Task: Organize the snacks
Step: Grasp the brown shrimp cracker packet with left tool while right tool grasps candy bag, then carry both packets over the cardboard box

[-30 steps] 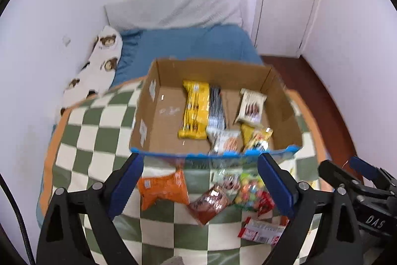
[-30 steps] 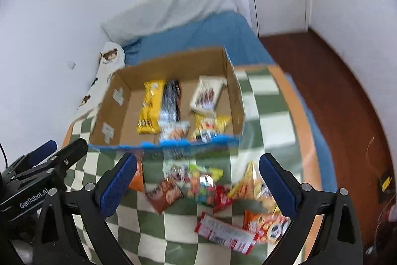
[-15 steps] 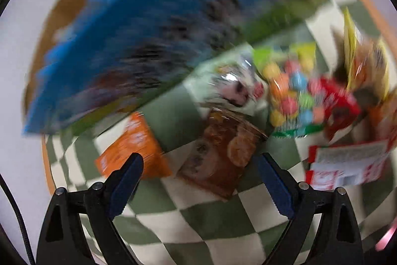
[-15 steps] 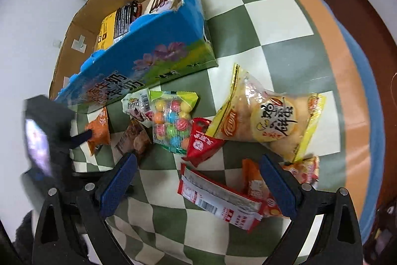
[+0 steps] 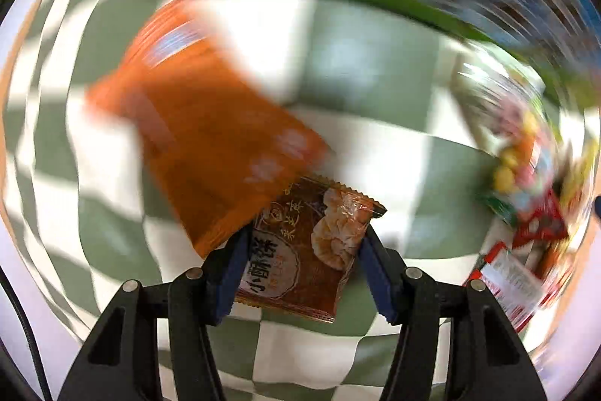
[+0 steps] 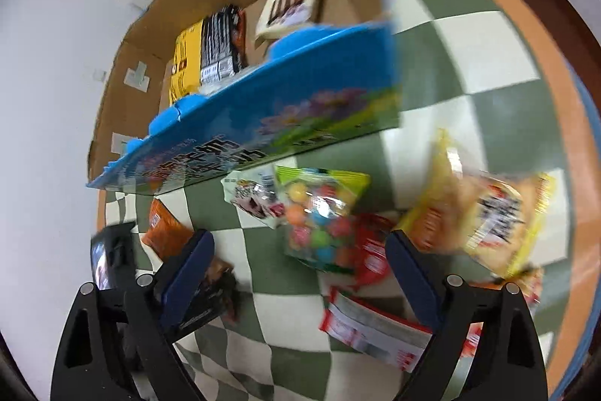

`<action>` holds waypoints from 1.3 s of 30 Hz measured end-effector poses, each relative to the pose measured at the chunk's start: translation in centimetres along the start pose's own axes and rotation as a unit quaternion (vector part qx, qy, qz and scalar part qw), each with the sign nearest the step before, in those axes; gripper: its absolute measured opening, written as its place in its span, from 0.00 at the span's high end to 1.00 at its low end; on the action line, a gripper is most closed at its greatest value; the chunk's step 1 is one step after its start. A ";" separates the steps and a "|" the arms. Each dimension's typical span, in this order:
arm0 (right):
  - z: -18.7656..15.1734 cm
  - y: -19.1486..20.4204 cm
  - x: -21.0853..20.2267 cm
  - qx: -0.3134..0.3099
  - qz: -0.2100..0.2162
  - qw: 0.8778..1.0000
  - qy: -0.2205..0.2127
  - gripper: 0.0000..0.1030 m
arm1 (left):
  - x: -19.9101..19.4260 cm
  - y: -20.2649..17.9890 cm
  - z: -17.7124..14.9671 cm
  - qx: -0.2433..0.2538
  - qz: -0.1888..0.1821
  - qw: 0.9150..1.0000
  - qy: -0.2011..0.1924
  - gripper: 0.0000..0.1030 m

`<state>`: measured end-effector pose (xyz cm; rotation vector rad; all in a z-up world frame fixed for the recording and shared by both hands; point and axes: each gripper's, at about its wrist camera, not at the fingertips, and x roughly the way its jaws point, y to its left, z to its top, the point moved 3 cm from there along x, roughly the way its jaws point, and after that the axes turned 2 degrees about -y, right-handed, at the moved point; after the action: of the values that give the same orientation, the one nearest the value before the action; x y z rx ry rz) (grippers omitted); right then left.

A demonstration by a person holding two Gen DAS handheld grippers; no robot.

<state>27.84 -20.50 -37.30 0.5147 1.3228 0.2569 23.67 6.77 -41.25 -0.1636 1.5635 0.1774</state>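
Left wrist view: your left gripper point(image 5: 304, 250) is closing, pads pinching the brown cracker packet point(image 5: 308, 247) over the checkered cloth point(image 5: 338, 62), beside the orange packet point(image 5: 203, 138). Your right gripper point(image 6: 300, 265) is spread and narrowing, empty, above loose snacks near the box point(image 6: 263, 123).

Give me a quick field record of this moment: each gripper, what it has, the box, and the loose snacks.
left gripper: closing, pads on both sides of the brown snack packet
right gripper: closing, nothing between its fingers
box: open-topped carton, several packets already inside
loose snacks: orange packet, candy ball bag, yellow bag
surface: green checked cloth
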 end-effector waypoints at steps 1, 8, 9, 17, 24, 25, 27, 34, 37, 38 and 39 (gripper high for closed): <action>0.2 0.4 1.0 -0.003 -0.006 1.000 0.006 0.11 | 0.3 0.8 -0.2 -0.013 -0.009 1.000 0.005 0.46; 0.4 0.2 7.3 -0.005 -0.077 0.995 0.058 0.33 | 1.6 1.2 -0.3 0.036 -0.016 0.999 0.027 0.40; 0.3 0.1 7.7 -0.007 -0.081 0.995 0.062 0.43 | 1.7 1.4 0.1 0.040 -0.015 0.999 0.026 0.39; -4.5 2.5 8.4 -0.103 -0.097 0.983 0.117 0.47 | 2.1 0.4 -1.6 0.063 -0.020 0.998 0.023 0.37; -8.5 2.3 9.0 -0.094 -0.081 0.982 0.145 0.45 | 2.9 0.1 -2.7 0.080 -0.014 0.996 0.027 0.37; -8.4 2.1 9.0 -0.083 -0.075 0.984 0.141 0.43 | 3.1 -0.1 -2.7 0.080 -0.012 0.996 0.026 0.37; -8.2 1.8 9.0 -0.061 -0.067 0.987 0.135 0.41 | 3.1 -0.3 -2.8 0.076 -0.009 0.997 0.025 0.37; -9.2 1.5 8.2 -0.071 -0.089 0.988 0.109 0.50 | 1.3 -1.0 -2.3 0.080 0.009 0.997 -0.009 0.48; -10.0 1.8 7.5 -0.068 -0.080 0.989 0.107 0.51 | 0.6 -1.3 -2.9 0.082 0.000 0.997 -0.009 0.48; -10.0 1.8 7.1 -0.064 -0.073 0.989 0.108 0.51 | 0.4 -1.4 -3.1 0.084 -0.004 0.996 -0.009 0.48; -10.3 1.7 6.7 -0.061 -0.067 0.990 0.109 0.52 | -0.4 -1.5 -3.3 0.085 -0.012 0.996 -0.011 0.48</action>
<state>19.71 -13.76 -43.77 0.2985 1.5372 0.2882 20.75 4.54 -40.91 -0.0464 1.5464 0.0255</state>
